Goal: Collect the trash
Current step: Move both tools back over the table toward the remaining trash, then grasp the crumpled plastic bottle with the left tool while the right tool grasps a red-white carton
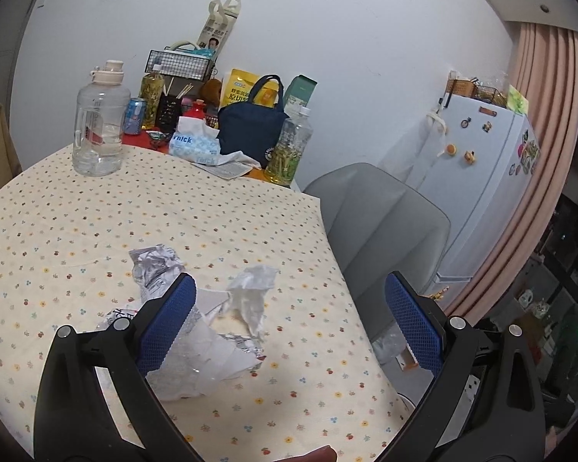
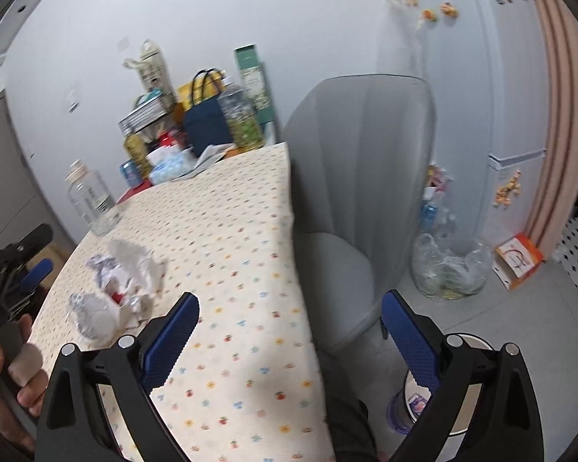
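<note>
Crumpled trash on the dotted tablecloth, both grippers empty.

The heap of crumpled wrappers lies near the table edge, under the left gripper, whose fingers are spread wide. The right gripper hangs over the table's edge, spread too. Beyond: a clear jug, tissue pack, navy bag; beside, a grey chair.

A grey chair stands just beside the dotted tablecloth. Beyond the chair is a white fridge with magnets; across the cloth from it, a clear water jug and what looks like a navy bag.
</note>
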A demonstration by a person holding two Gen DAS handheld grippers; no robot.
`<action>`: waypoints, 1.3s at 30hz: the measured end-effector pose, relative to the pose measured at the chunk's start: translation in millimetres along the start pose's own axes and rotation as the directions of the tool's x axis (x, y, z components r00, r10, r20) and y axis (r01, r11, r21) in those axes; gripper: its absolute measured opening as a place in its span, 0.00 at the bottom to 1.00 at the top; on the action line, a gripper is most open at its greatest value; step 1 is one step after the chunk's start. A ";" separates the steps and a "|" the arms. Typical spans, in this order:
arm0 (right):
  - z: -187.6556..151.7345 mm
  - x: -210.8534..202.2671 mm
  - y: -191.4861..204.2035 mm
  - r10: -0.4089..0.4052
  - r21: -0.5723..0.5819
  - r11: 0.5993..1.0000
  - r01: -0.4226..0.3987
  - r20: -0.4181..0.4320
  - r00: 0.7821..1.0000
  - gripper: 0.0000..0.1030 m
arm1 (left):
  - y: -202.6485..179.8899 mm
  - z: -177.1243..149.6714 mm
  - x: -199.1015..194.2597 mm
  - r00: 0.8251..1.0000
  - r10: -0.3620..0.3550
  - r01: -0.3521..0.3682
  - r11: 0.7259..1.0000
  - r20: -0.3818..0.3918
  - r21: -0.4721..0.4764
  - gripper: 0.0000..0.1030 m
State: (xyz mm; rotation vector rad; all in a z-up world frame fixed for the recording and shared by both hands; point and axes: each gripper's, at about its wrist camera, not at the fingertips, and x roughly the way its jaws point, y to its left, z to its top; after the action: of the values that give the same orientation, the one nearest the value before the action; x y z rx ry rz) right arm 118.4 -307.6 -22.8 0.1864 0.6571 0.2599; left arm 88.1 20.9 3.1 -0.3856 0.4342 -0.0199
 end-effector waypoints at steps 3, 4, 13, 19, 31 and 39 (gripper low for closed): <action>-1.8 -1.5 11.0 0.031 -0.040 0.999 -0.031 0.009 0.999 0.93 | 13.4 -1.6 -1.9 1.000 0.010 -0.010 1.000 -0.004 -0.010 0.94; -2.6 -2.1 15.9 0.046 -0.058 0.997 -0.045 0.013 0.999 0.93 | 18.4 -2.3 -2.4 1.000 0.013 -0.013 1.000 -0.010 -0.012 0.94; -4.6 11.1 52.9 0.125 -0.121 0.985 -0.123 0.010 0.992 0.93 | 67.7 -11.4 -13.0 0.996 0.084 -0.086 0.995 -0.041 -0.046 0.94; -10.5 26.5 95.3 0.190 -0.184 0.963 -0.198 -0.057 0.980 0.92 | 105.1 -17.0 -18.0 0.990 0.126 -0.132 0.987 -0.068 -0.089 0.91; -29.9 72.1 153.8 0.299 -0.187 0.922 -0.339 -0.214 0.930 0.60 | 138.6 -22.2 -7.8 0.984 0.082 -0.105 0.984 -0.159 -0.143 0.67; -34.6 97.4 168.6 0.346 -0.126 0.914 -0.386 -0.257 0.902 0.43 | 132.1 -26.3 20.6 0.975 0.049 -0.081 0.987 -0.217 -0.139 0.67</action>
State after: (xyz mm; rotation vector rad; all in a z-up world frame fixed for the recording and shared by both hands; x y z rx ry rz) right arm 140.8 -115.4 -63.4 0.1110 0.8237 0.7111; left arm 87.7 131.9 -76.0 -0.5174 0.6628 0.0352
